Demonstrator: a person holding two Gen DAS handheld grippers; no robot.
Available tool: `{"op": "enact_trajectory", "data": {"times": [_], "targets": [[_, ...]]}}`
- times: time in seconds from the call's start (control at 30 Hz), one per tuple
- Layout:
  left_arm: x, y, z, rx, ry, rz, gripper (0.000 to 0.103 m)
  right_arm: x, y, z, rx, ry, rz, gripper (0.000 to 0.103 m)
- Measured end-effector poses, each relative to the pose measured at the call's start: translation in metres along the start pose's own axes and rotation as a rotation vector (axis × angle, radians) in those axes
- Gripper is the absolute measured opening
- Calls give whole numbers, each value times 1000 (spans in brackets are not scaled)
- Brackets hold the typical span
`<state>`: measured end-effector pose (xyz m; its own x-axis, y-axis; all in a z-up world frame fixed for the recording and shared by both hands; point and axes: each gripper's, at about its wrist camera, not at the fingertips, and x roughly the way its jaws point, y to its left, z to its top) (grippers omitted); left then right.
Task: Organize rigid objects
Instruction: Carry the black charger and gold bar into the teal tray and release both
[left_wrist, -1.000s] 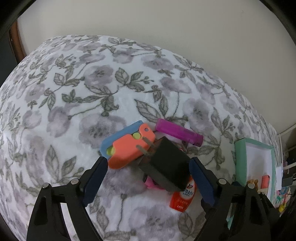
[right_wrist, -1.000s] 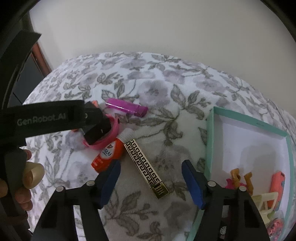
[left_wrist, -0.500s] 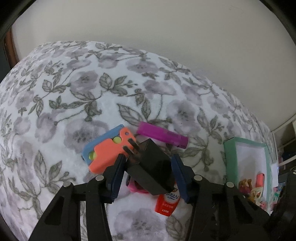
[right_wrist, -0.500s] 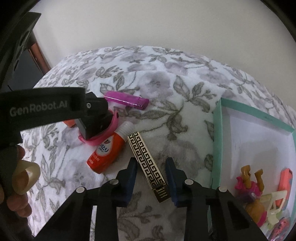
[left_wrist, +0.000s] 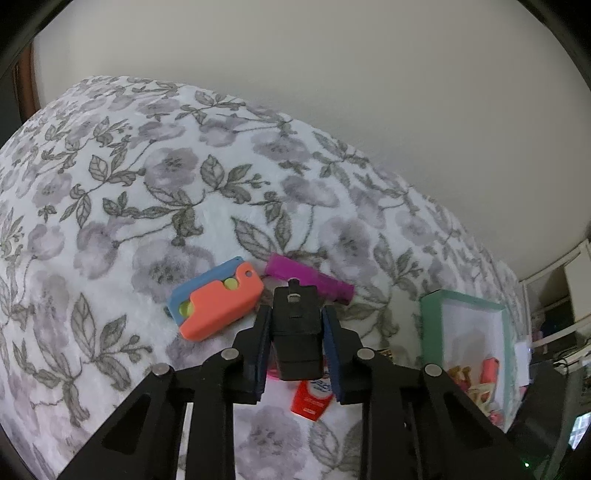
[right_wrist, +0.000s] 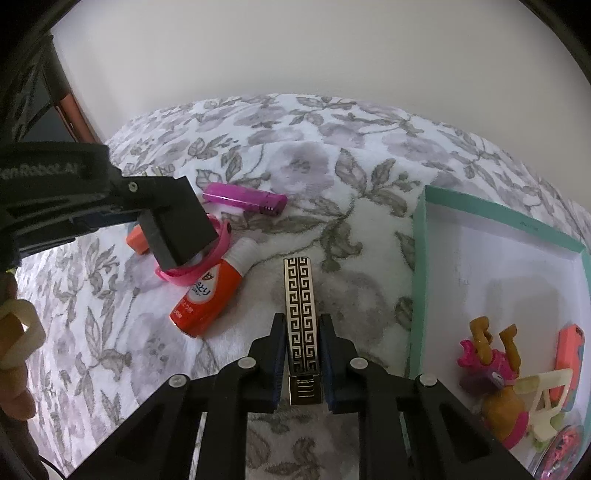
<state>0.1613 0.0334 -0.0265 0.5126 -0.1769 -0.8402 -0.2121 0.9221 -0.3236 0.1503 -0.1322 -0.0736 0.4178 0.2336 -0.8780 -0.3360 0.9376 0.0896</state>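
My left gripper has its blue pads pressed on both sides of a black plug charger, prongs pointing away, and its jaws are still closing. In the right wrist view the charger hangs tilted above a pink bracelet. My right gripper is shut on the near end of a gold bar with a black key pattern, which lies on the floral blanket. A teal-rimmed white box stands to the right of it.
An orange-and-blue toy, a purple lighter and an orange tube lie on the blanket near the charger. The box holds several small toys. A person's hand is at the left edge. A pale wall lies behind.
Both grippers went from wide open to closed. The left one closed on the black charger, which now sits straight between the pads. The right one closed on the patterned bar.
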Motion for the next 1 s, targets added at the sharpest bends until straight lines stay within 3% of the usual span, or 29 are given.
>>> {"op": "enact_trajectory", "data": {"times": [0.23, 0.53, 0.77, 1.0], "targets": [[-11, -4, 2, -9, -13, -43, 28, -17, -4, 6, 13, -37, 4, 18], [-59, -24, 9, 24, -124, -123, 28, -54, -22, 18, 54, -122, -2, 18], [-80, -59, 4, 104, -193, -188, 28, -82, -63, 20, 134, -169, -43, 18], [-66, -94, -12, 172, -147, -208, 28, -100, -119, 12, 278, -178, -57, 18]]}}
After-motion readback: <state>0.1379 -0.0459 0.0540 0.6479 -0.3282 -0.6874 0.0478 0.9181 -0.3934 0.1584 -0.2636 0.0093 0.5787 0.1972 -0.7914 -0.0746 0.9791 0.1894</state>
